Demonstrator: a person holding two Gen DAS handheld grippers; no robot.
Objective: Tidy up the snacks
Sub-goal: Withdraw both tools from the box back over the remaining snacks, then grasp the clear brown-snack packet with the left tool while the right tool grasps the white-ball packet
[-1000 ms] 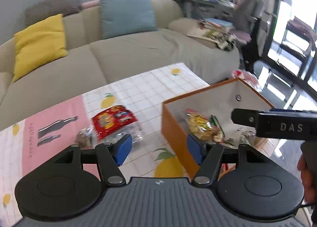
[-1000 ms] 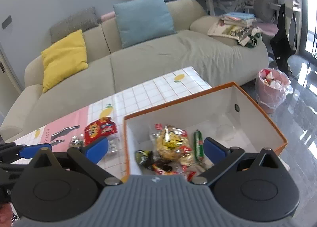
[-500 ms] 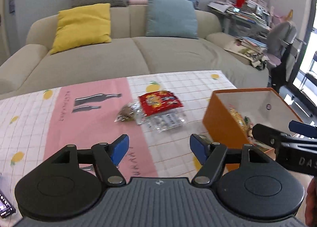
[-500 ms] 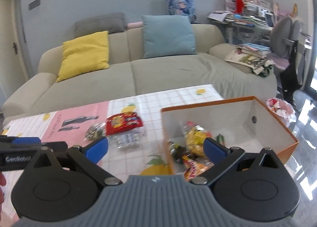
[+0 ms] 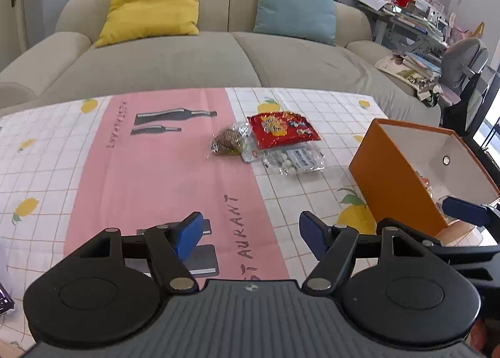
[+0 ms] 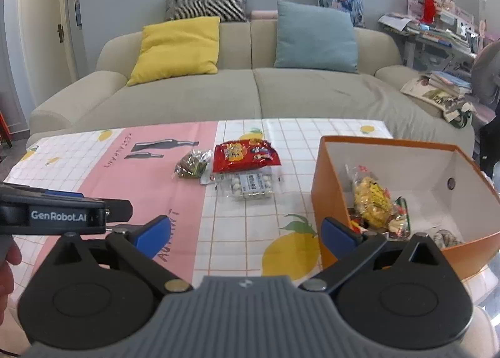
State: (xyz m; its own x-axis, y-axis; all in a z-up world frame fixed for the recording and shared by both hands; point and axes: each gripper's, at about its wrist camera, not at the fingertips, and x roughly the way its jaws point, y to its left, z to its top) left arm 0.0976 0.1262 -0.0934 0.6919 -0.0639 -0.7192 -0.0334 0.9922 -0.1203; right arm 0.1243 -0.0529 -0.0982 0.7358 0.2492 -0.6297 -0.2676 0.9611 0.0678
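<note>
Snacks lie in a small cluster on a table (image 5: 156,170) covered by a cloth of white checks with lemons and a broad pink band printed with bottles. Behind the table stands a beige sofa (image 5: 218,58) with a yellow cushion (image 5: 150,8) and a blue cushion (image 5: 295,8), against a grey wall; a cluttered desk (image 5: 406,14) fills the right corner of the room.

Three packets remain on the cloth: a red snack bag (image 5: 282,128) overlapping a clear packet of white candies (image 5: 293,159), and just to their left a clear-wrapped brown snack (image 5: 226,141) touching the red bag's edge. All three sit well ahead of both grippers, beyond the fingertips.

The left gripper (image 5: 250,234) hovers over the pink band with its blue-padded fingers (image 5: 187,234) spread apart and nothing between them. The right gripper (image 6: 243,233) also has its fingers wide apart and empty; its right pad (image 6: 339,233) lies in front of the near left corner of the orange box (image 6: 325,201).

That box stands on the right end of the table, white inside, already holding a yellow snack packet (image 6: 373,198) and several smaller wrapped items (image 6: 398,223) along its near side. Bare cloth separates the cluster from the left gripper, and the box's orange wall stands just right of the packets. In the right wrist view the left gripper's body crosses the lower left corner.
</note>
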